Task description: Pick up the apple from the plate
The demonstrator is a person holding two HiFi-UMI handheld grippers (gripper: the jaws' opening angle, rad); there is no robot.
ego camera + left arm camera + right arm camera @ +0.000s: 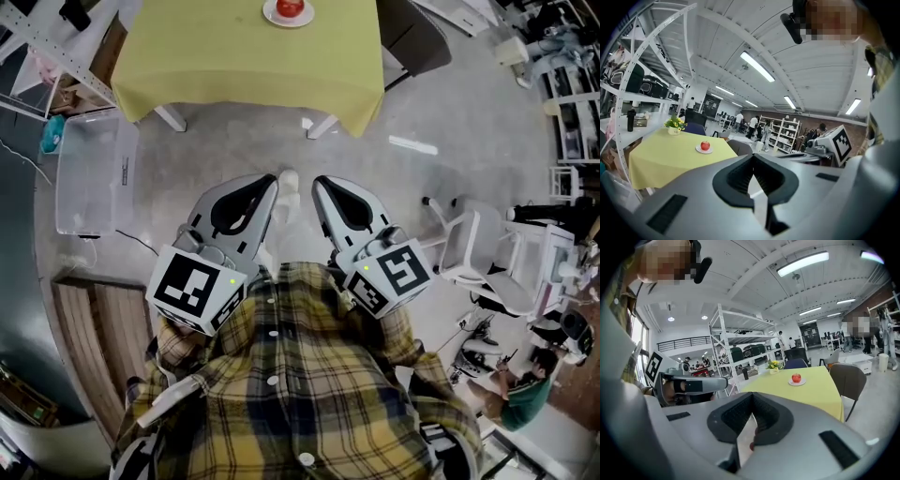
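1. Apple (291, 7) on a white plate (272, 16), on the yellow-green table (244, 66), well apart from both grippers.
2. Left gripper (271, 185): jaws closed together, nothing between.
3. Right gripper (319, 185): jaws closed together too, empty; side by side with the left, above the grey floor (234, 155).

Red apple (291, 7), white plate (288, 23), yellow tablecloth (244, 66), plaid shirt (300, 394)

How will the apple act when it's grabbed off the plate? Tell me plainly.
The apple looks round and smooth, so it may roll if nudged or slip in a loose grip. The plate looks small and shallow on a cloth, so it might slide if the apple is pushed sideways.
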